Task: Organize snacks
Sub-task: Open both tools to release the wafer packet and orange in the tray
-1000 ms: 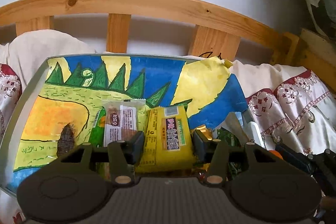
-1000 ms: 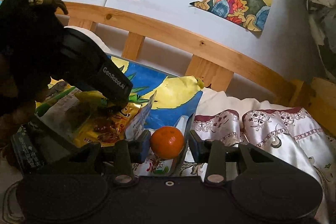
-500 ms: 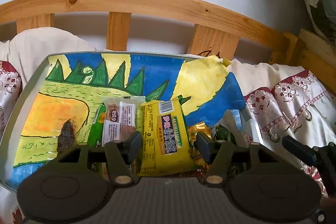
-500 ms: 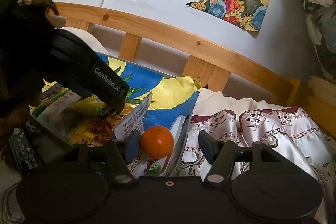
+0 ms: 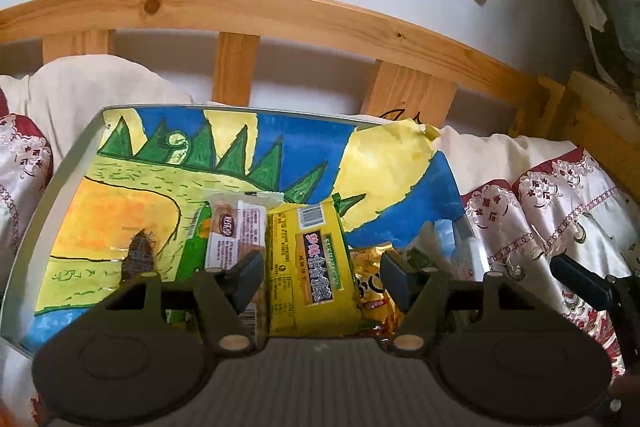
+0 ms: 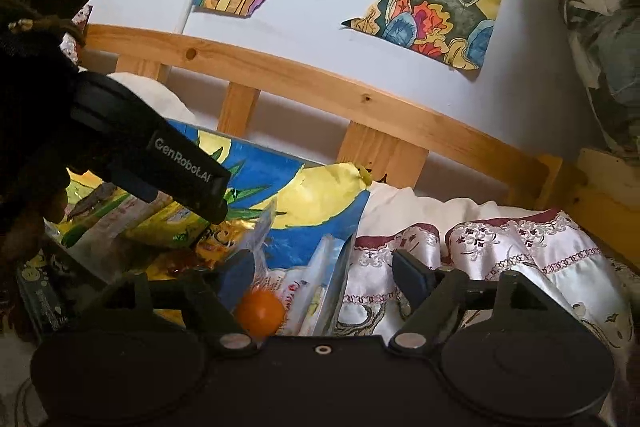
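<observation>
In the left wrist view a yellow snack packet (image 5: 312, 267) lies flat between the fingers of my left gripper (image 5: 320, 279). The jaws are opening and the pads stand off the packet. A white and brown packet (image 5: 236, 227), a green one (image 5: 196, 247) and a crinkly gold one (image 5: 372, 279) lie beside it on the painted tray (image 5: 52, 195). In the right wrist view my right gripper (image 6: 324, 279) has its jaws opening too. An orange (image 6: 260, 313) rests low by the left finger on plastic packets (image 6: 320, 287), free of both pads.
A wooden bed rail (image 5: 280, 11) runs behind the tray, with paintings on the white wall above. White and maroon embroidered bedding (image 6: 500, 247) lies to the right. The left gripper's black body (image 6: 180, 171) and a dark gloved hand (image 6: 28, 131) fill the left of the right wrist view.
Both pairs of jaws have widened. The left pads have come off the yellow packet. The orange, held between the right pads a second ago, now sits lower and free.
</observation>
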Motion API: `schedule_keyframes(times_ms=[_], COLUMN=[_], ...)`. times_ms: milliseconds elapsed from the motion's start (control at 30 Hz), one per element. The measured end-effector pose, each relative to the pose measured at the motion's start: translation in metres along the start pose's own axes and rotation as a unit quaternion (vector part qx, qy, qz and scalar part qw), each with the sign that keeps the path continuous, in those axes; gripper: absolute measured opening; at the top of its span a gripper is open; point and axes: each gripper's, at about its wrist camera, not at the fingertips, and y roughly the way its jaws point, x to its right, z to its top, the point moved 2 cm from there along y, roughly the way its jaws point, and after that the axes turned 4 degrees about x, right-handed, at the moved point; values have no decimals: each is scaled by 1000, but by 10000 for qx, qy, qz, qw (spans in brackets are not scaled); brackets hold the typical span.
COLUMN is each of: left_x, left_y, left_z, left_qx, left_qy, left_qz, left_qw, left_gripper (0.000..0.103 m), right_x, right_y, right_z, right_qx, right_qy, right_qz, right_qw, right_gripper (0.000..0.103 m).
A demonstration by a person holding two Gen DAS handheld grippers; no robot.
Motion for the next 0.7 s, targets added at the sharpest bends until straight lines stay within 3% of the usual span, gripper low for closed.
schedule_keyframes(times_ms=[367,700], left_x=[-13,-40], left_y=[-20,-75], left_z=[7,10], left_qx=[126,447], left_qy=[-133,-175], left_qz=[73,293], left_qw=[9998,9984], left_gripper=[77,90], right_x=[-2,-9], right_y=[-8,-38], right_z=[8,30], right_qx=[68,264], right_qy=[214,582], right_qz=[11,200], right_qw=[9997,9978], right_gripper=[84,95])
